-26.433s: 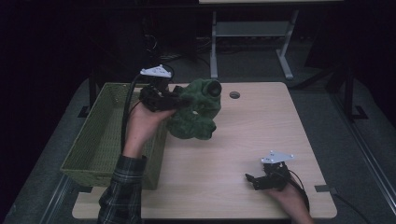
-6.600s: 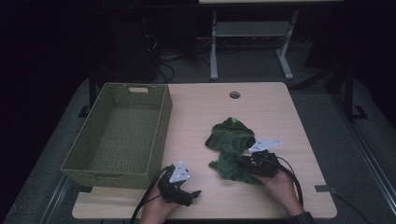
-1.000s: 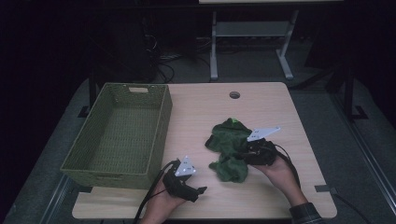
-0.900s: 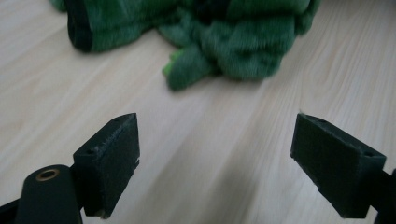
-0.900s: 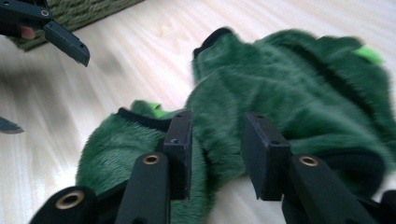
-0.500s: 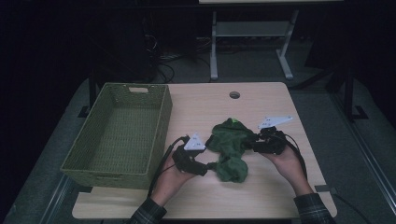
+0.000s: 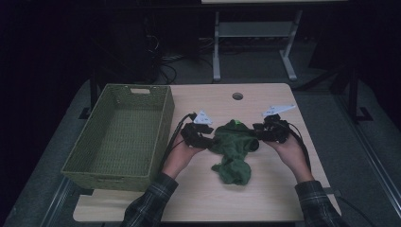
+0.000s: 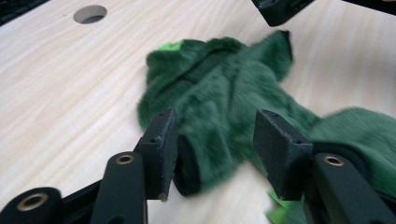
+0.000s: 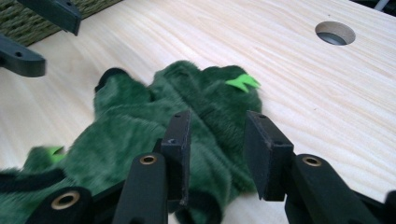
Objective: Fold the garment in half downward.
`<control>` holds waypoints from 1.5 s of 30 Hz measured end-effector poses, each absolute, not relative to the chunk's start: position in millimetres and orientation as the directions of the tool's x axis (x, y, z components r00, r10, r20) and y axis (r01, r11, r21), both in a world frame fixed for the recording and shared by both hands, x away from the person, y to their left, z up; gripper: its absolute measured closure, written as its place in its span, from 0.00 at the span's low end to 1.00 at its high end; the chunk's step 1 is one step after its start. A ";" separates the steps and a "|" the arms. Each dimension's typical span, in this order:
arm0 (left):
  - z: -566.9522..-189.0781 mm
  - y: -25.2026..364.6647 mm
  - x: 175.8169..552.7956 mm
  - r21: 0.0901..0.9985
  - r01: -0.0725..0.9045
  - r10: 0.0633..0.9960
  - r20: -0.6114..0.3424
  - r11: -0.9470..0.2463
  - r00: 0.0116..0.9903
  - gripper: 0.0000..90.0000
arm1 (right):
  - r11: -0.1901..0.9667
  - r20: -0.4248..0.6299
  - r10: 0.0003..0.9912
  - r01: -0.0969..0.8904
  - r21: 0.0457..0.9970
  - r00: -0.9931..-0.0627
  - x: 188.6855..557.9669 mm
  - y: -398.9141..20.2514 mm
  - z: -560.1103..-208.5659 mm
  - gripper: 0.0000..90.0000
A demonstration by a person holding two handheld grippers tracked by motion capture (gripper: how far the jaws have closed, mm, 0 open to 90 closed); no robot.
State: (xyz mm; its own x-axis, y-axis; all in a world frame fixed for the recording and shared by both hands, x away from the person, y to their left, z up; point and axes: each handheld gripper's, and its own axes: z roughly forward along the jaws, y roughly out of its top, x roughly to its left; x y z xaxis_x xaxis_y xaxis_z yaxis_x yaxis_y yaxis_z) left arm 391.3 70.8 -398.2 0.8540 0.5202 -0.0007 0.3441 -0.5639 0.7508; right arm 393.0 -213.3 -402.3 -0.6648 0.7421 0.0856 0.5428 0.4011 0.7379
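Observation:
A dark green plush cloth (image 7: 231,146) with bright green bits lies bunched at the middle of the wooden table (image 7: 265,194). My right gripper (image 7: 257,133) is at its right end, shut on a thick fold (image 9: 217,135) that fills the gap between its pads. My left gripper (image 7: 208,139) is at the cloth's left end. Its jaws have just been closing, and a fold of the plush (image 8: 215,135) sits between them. The left pad (image 8: 163,144) touches the fabric, while the other pad still stands a little off it. A lobe of the cloth trails toward the person.
An empty green woven basket (image 7: 163,127) stands on the left of the table, close behind my left hand. A round cable hole (image 7: 237,96) is at the table's far middle. Bare wood lies in front of and to the right of the cloth.
My left gripper has moved from the table's front edge up to the cloth's left end, and its jaws have narrowed around a fold. My right gripper has drawn the cloth slightly farther away.

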 end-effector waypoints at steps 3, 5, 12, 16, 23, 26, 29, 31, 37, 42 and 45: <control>-400.9 66.4 407.0 0.742 0.359 0.534 -0.002 -0.566 0.846 0.56 | 0.396 0.086 0.750 0.550 0.736 -0.655 402.8 -215.1 -405.9 0.68; -404.4 64.0 417.9 0.735 0.371 0.541 -0.006 -0.568 0.841 0.58 | 0.402 0.085 0.757 0.563 0.722 -0.648 409.8 -216.1 -409.6 0.68; -426.9 55.9 449.6 0.696 0.415 0.552 -0.031 -0.586 0.833 0.59 | 0.386 0.122 0.766 0.603 0.698 -0.631 427.8 -218.7 -427.2 0.67; -441.4 54.9 460.2 0.682 0.436 0.559 -0.047 -0.587 0.827 0.56 | 0.390 0.139 0.766 0.626 0.675 -0.628 433.8 -221.3 -438.9 0.64; -458.7 53.2 469.3 0.685 0.468 0.559 -0.107 -0.558 0.822 0.60 | 0.400 0.166 0.761 0.654 0.642 -0.628 439.6 -222.0 -453.1 0.65; -462.1 52.8 471.1 0.677 0.467 0.553 -0.105 -0.569 0.827 0.64 | 0.405 0.160 0.761 0.653 0.640 -0.629 440.8 -218.7 -455.6 0.68; -464.3 52.8 473.4 0.676 0.467 0.548 -0.111 -0.570 0.829 0.69 | 0.408 0.158 0.766 0.661 0.629 -0.623 441.5 -215.8 -457.6 0.74; -465.3 52.7 474.9 0.672 0.469 0.548 -0.111 -0.573 0.829 0.73 | 0.412 0.151 0.769 0.662 0.626 -0.622 441.8 -214.5 -458.9 0.78; -464.8 47.0 474.8 0.656 0.452 0.533 -0.090 -0.604 0.842 0.83 | 0.411 0.154 0.773 0.670 0.618 -0.616 442.6 -215.1 -460.5 0.88; -462.2 40.7 473.2 0.636 0.446 0.522 -0.079 -0.630 0.849 0.96 | 0.405 0.164 0.773 0.676 0.616 -0.613 443.0 -217.3 -460.2 0.96; -459.4 40.4 472.1 0.640 0.459 0.534 -0.090 -0.616 0.841 0.97 | 0.397 0.168 0.773 0.674 0.623 -0.611 442.5 -218.4 -458.1 0.96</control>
